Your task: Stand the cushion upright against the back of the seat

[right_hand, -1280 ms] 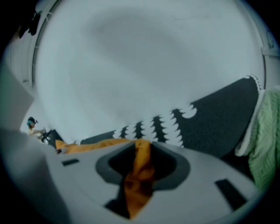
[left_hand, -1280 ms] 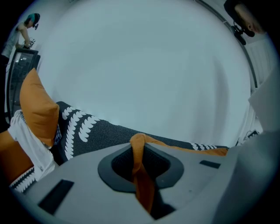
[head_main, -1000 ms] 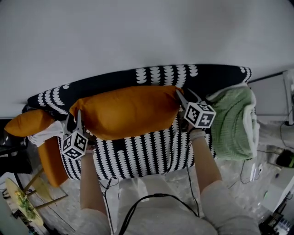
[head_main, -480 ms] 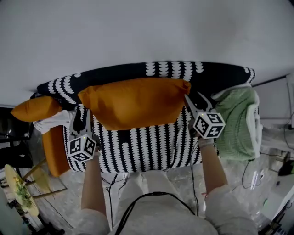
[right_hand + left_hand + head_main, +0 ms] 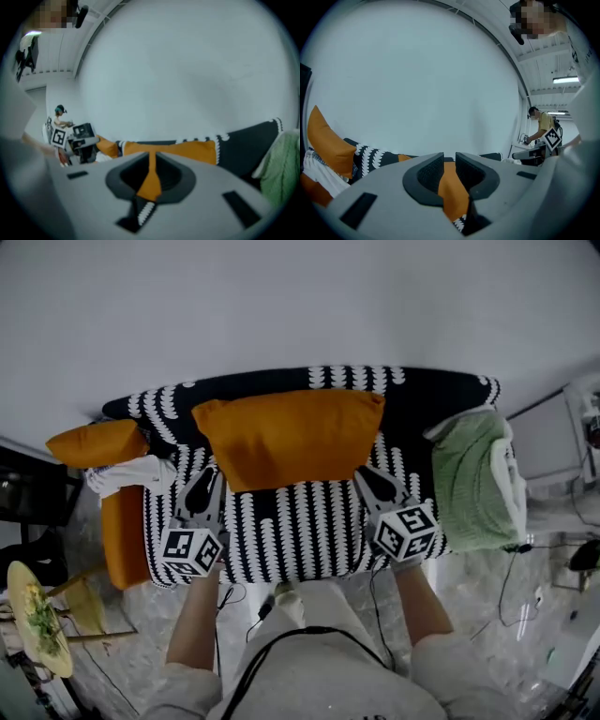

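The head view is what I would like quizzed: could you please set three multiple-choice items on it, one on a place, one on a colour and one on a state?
1. Where does the folded blanket lie?
A. at the right end of the seat
B. at the seat's left end
C. in the seat's middle

2. What colour is the big cushion?
A. green
B. orange
C. white

3. How does the big cushion sit?
A. flat on the seat
B. upright against the backrest
C. half off the front edge

Answers:
1 A, since the blanket drapes the end at the right of the head view.
2 B, since its cover is plainly orange.
3 B, since its lower edge rests on the seat and it leans on the backrest.
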Tool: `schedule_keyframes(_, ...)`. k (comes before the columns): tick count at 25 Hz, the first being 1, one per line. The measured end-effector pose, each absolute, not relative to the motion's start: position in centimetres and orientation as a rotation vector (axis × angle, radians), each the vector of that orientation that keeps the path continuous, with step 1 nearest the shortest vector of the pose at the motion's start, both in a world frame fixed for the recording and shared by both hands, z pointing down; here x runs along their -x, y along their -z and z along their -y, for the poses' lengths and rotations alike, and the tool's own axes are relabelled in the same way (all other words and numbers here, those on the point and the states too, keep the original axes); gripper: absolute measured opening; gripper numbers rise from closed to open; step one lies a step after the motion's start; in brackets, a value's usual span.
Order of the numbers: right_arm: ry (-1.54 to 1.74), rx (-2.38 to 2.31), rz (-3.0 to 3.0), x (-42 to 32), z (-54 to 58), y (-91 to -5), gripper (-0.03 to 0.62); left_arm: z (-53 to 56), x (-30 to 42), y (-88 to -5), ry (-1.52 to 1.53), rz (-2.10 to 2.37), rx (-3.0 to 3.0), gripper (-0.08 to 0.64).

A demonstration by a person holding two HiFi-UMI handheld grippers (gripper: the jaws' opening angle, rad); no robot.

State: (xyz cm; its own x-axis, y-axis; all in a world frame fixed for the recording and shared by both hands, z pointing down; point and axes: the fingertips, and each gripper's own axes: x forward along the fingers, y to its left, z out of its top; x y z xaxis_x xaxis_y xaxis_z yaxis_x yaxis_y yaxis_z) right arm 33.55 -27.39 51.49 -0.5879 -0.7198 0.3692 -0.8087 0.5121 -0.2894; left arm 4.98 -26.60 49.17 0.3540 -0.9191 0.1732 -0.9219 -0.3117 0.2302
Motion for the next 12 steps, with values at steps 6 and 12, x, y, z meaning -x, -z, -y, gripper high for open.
schedule_keyframes(6, -0.668, -1.245, 2.608, -30.5, 20.3, -48.0, 0.034, 19.7, -7.1, -47.5, 0.033, 1.483, -2.377, 0.035)
schedule_keyframes(12, -0.658, -1.203, 2.633, -28.6, 14.3, -44.8, 0.023, 13.7, -8.0, -44.5, 0.120, 1.396, -2.357, 0.028)
